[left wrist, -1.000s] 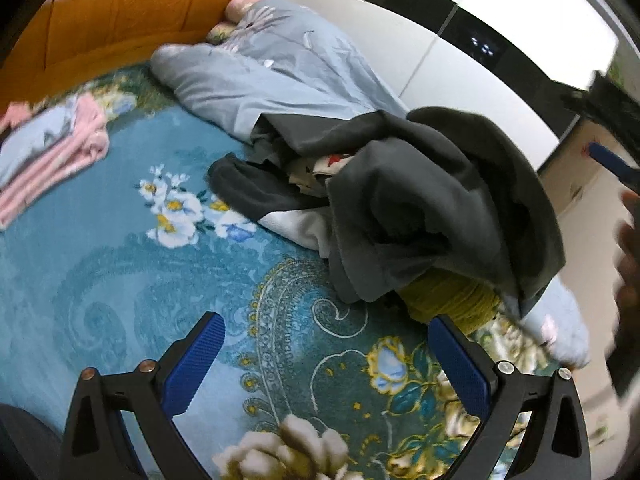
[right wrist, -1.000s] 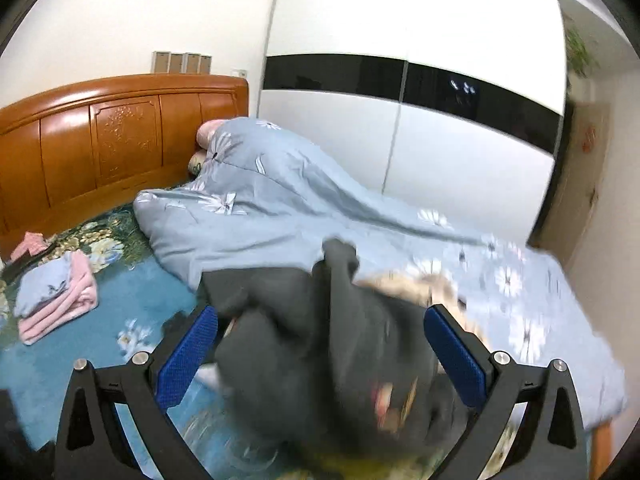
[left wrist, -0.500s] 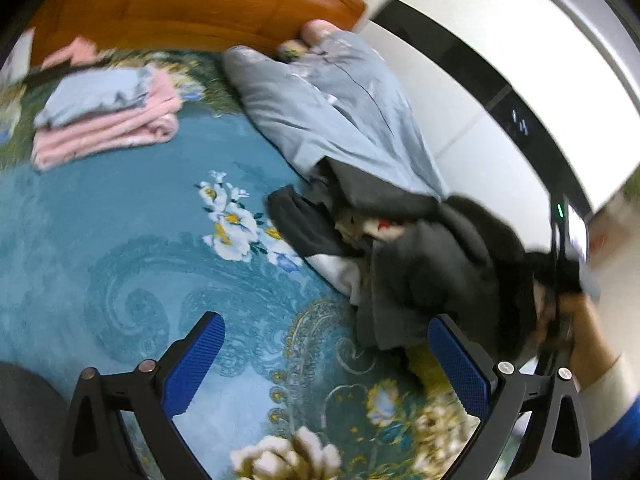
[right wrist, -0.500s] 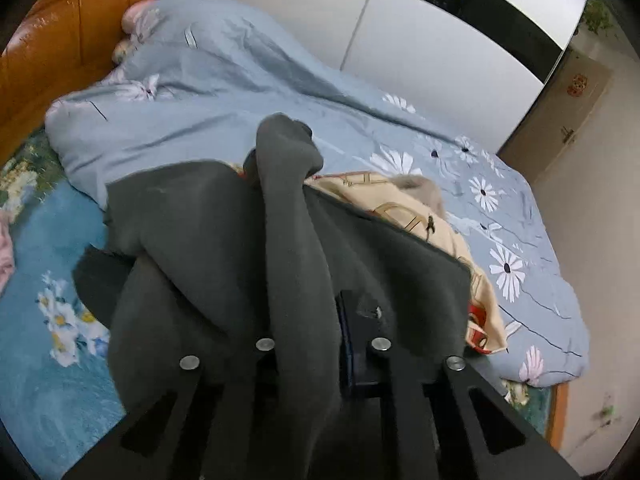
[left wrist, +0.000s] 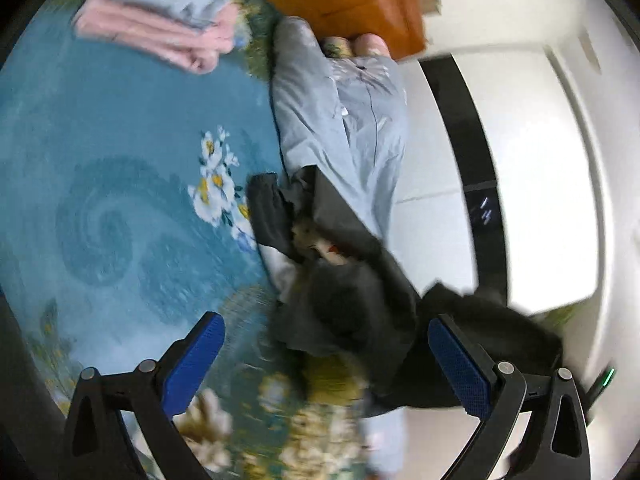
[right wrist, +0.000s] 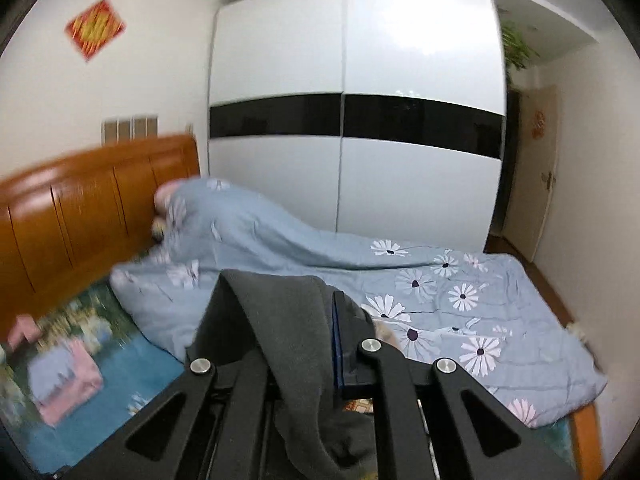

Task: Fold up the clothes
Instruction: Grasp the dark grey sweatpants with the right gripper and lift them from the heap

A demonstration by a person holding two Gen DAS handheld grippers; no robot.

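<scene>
A dark grey garment (left wrist: 352,304) rises from a heap of clothes on the teal flowered bedspread (left wrist: 120,200), stretched up toward the lower right in the left wrist view. My right gripper (right wrist: 320,320) is shut on that dark grey garment (right wrist: 276,320), and the cloth drapes over its fingers and hangs down between them. My left gripper (left wrist: 324,348) is open just in front of the heap, with nothing between its blue pads (left wrist: 460,364). Light and patterned cloth (left wrist: 320,244) shows under the grey garment.
A folded pink and light blue stack (left wrist: 168,20) lies near the wooden headboard (right wrist: 80,208). A grey-blue daisy quilt (right wrist: 440,292) covers the far side of the bed. A white wardrobe (right wrist: 352,120) stands behind, a door (right wrist: 532,168) at the right.
My right gripper shut on the dark grey garment and lifted it clear of the heap. The left gripper swung and tilted, staying open near the heap.
</scene>
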